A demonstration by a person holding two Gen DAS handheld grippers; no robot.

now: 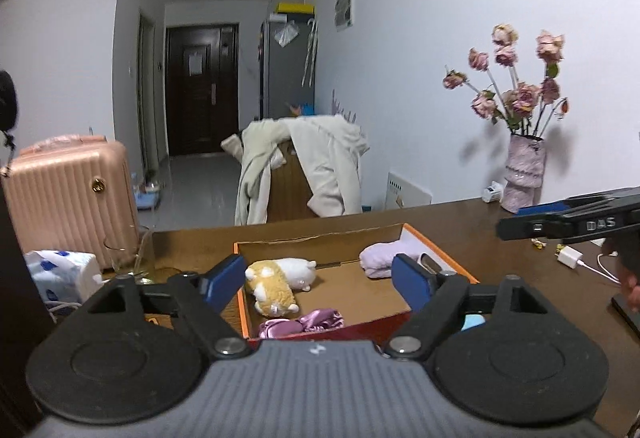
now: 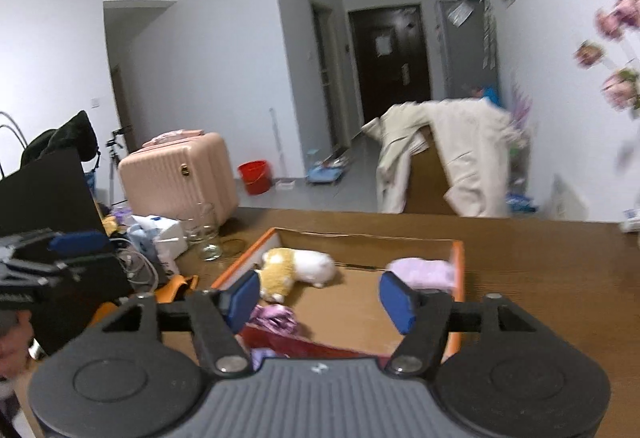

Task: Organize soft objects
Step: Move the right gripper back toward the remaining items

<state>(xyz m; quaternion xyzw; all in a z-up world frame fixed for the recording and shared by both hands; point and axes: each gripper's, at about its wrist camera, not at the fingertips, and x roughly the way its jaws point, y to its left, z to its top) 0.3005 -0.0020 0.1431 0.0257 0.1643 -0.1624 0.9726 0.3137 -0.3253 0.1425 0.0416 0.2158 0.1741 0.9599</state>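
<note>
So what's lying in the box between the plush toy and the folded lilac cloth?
Nothing: bare cardboard floor separates plush toy from lilac cloth; both wrist views show it.

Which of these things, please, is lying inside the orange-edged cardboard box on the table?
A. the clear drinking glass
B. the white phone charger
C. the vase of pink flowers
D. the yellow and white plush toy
D: the plush toy lies on the floor of the box, while the glass, the charger and the vase all stand or lie outside it on the table.
</note>
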